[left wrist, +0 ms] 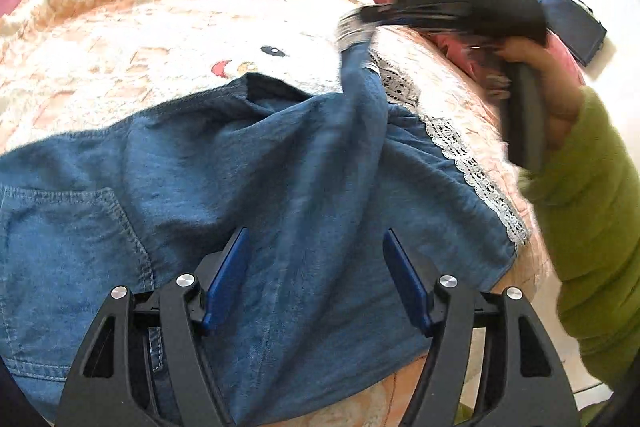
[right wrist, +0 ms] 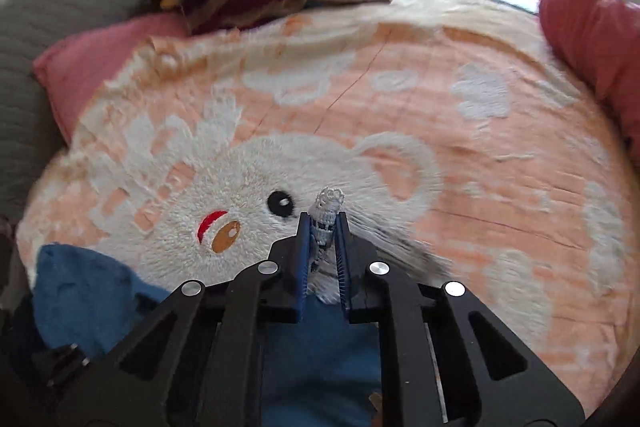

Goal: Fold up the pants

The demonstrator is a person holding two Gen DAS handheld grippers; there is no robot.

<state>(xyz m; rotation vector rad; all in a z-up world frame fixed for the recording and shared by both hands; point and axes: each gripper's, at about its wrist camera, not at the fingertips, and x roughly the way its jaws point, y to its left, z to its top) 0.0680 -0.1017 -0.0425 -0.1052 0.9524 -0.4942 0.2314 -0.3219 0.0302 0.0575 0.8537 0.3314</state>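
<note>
Pants (left wrist: 256,163): soft, light denim, drapes limp; best taken at lace hem (left wrist: 472,163). Right claw (right wrist: 324,227) pinching that lace, left claw (left wrist: 316,247) spread over cloth near bed (left wrist: 160,39) edge.

The pants (left wrist: 280,155) are soft, matt blue denim-like cloth with visible stitching at the pocket and a white openwork lace trim (left wrist: 476,171) along one hem, creased where they lie at the near edge of the blanket. That blanket (right wrist: 400,107) is fuzzy, rough-napped terry in peach and white, and the cushion (right wrist: 592,35) at its far right corner looks like matt pink cloth. Both the left gripper (left wrist: 316,267) and the right gripper (right wrist: 324,239) have matt black plastic frames, shiny round metal pins and ribbed blue pads (left wrist: 226,279).
</note>
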